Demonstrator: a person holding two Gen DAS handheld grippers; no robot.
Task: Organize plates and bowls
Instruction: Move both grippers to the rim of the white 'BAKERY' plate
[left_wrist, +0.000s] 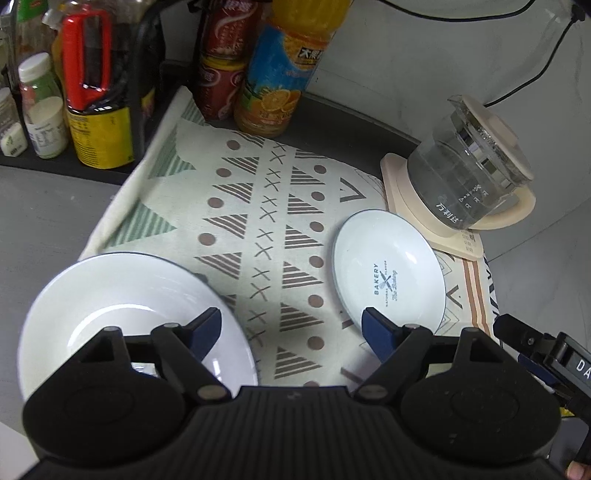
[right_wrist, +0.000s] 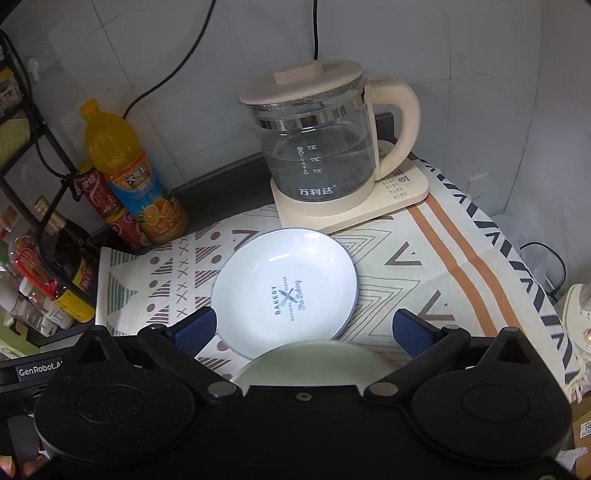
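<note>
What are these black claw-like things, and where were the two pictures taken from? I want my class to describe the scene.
A person holds a two-fingered claw in each hand; a camera on each looks forward along its fingers. One picture comes from the left claw, the other from the right claw. Both claws are open and hold nothing. On the patterned cloth lie a plain white plate and a smaller plate printed BAKERY. Behind stands a glass kettle on its base, and to the left an orange juice bottle beside red cans.

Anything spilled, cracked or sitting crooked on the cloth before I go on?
Nothing stands out. The bakery plate and plain white plate lie flat and look intact on the patterned cloth; the kettle sits upright on its base.
</note>
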